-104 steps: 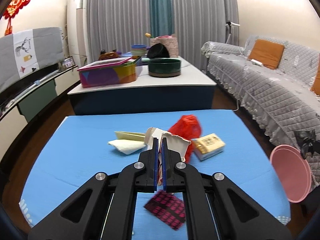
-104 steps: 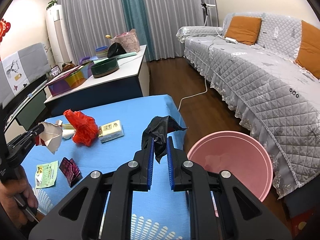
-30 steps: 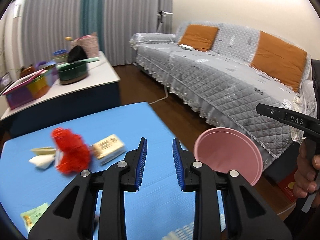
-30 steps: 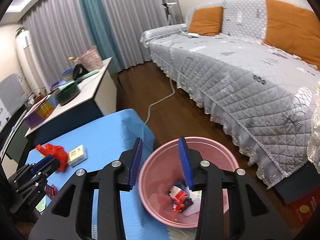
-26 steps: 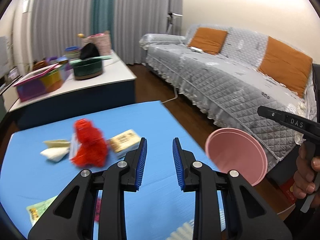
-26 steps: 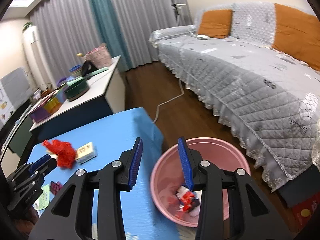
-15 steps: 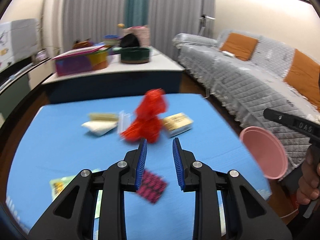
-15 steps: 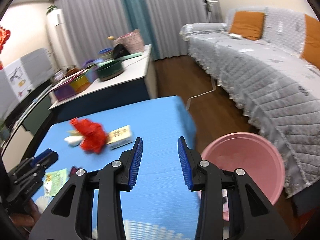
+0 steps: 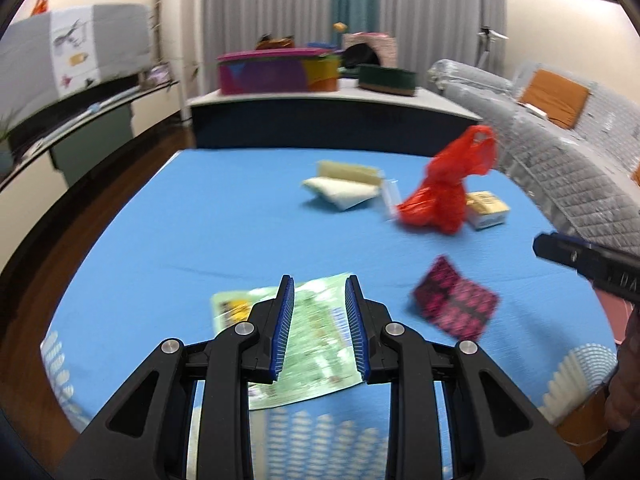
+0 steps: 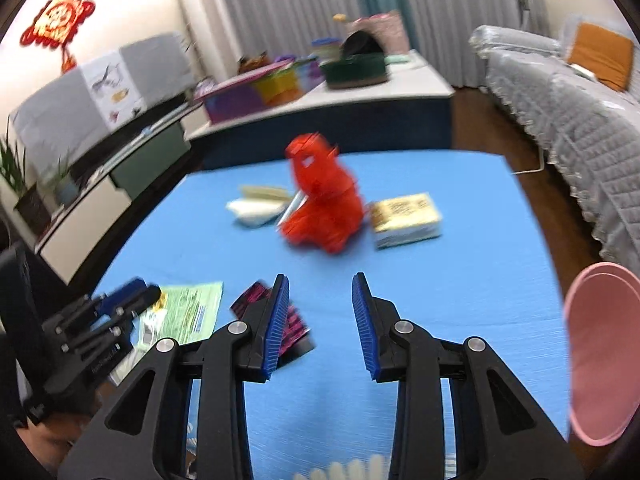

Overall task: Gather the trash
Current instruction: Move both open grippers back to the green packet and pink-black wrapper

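1. At the far left lies the green leaflet (image 9: 304, 344), flat on the blue table cover (image 9: 192, 232). The left gripper (image 9: 320, 326) hangs just above it with its jaws a narrow gap apart and nothing between the pads.
2. Farther back, near the middle of the cover, are a cream folded paper (image 9: 346, 186) and a white tissue beside it – they are blurred, so I cannot tell if they touch.
3. To the right of them stands the crumpled red plastic bag (image 10: 322, 200), and just beside it, on its right, the yellow-white small box (image 10: 404, 216).
4. Nearer to the camera lies the pink and black wrapper (image 9: 456, 304), flat, between the leaflet and the right edge of the cover.
5. The right gripper (image 10: 320, 322) is over bare cover, its jaws also parted and empty; the wrapper shows partly behind its left finger.
6. At the far right, off the table edge, is the pink bin (image 10: 600, 352) – only its rim and wall are visible, so its contents cannot be seen.
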Available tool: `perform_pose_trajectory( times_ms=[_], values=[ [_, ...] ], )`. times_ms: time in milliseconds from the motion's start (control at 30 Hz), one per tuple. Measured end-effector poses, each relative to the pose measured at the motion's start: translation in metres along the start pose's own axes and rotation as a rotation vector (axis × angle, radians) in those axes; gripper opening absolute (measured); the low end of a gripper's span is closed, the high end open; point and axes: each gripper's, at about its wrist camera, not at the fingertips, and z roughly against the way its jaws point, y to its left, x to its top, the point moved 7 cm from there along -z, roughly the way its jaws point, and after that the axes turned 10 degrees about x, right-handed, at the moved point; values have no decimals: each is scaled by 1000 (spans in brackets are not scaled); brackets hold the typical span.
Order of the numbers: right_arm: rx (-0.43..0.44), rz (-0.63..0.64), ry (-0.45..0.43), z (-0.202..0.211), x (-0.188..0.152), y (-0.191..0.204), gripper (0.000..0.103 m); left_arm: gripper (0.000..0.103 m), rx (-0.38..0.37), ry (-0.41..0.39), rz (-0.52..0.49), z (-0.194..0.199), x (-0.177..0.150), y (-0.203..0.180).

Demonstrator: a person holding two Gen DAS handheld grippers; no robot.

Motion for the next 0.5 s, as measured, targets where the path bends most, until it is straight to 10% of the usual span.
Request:
perform_pose_trajectory(
  times_ms=[500],
  values=[
    [3, 24, 159, -53, -32, 18, 34, 45, 56, 156, 103, -41, -30, 52]
  ],
)
